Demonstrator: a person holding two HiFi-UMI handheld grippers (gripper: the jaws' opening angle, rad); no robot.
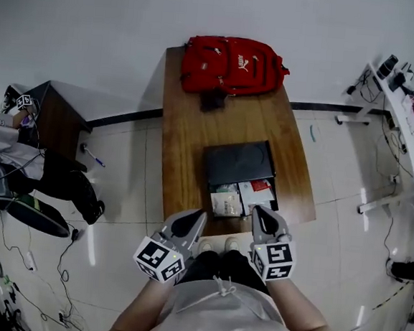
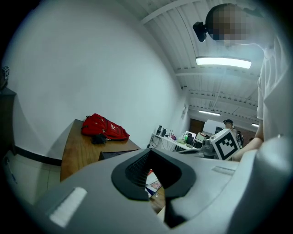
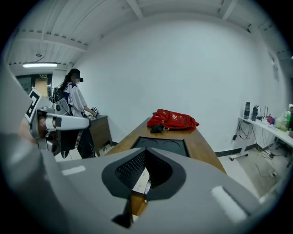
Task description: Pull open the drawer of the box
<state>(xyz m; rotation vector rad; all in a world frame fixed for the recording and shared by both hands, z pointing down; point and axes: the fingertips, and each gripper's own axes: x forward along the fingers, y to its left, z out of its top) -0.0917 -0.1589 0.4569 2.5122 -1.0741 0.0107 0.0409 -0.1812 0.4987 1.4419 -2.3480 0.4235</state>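
On worktop, red backpack behind box; drawer out. Near drawer: left gripper, right gripper, fingers closed, empty.

1. The red backpack has a white logo mark on its top face. I can't make out any letters in it.
2. The left marker cube, on my left gripper, shows black-and-white square patterns. They carry no words or numbers.
3. The right marker cube, on my right gripper, shows the same kind of patterns.
4. The packets in the drawer carry print too small for me to read.
5. A small sign below the ceiling light in the right gripper view is unreadable.
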